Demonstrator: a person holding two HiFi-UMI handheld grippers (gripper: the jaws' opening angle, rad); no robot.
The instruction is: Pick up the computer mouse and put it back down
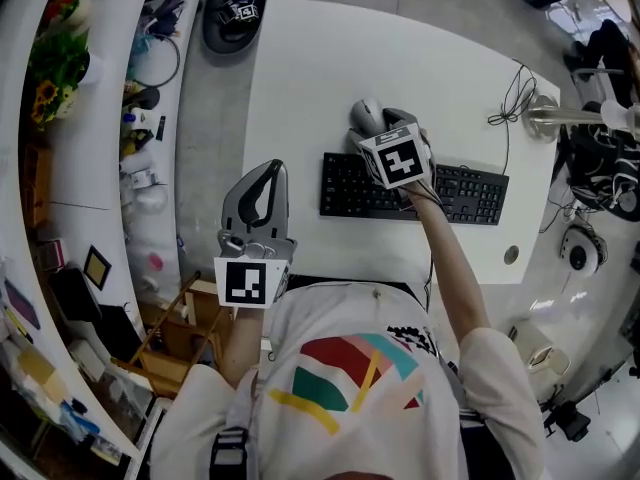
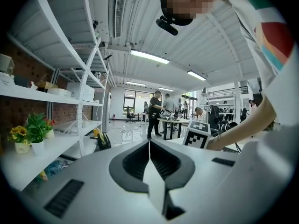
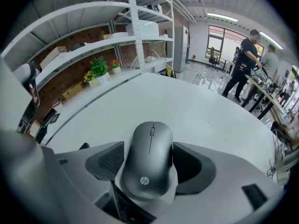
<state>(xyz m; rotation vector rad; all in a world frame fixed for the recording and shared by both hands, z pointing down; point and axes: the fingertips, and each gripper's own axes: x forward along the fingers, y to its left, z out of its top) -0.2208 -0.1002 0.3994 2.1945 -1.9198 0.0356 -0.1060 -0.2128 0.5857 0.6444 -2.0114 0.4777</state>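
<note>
**A:** Which step are you working on?

**B:** You're setting up the pick. Your right claw point(image 3: 149, 148) is standing spread wide, straddling the mouse point(image 1: 366, 116). The mouse is lying flat on the tabletop point(image 1: 300, 88), just beyond the keyboard point(image 1: 350, 188). The pads are flanking its sides but, as I'm reading it, not squeezing yet.

**A:** And the other claw?

**B:** Your left claw point(image 2: 149, 148) is clenched on nothing. You're holding it by your chest, near the tabletop's corner, and it's taking no part.

**A:** What's the next move asking for?

**B:** I'm judging that you're needing an even squeeze on both flanks, keeping the mouse centred. After that you're lifting straight up and lowering it back flat.
</note>
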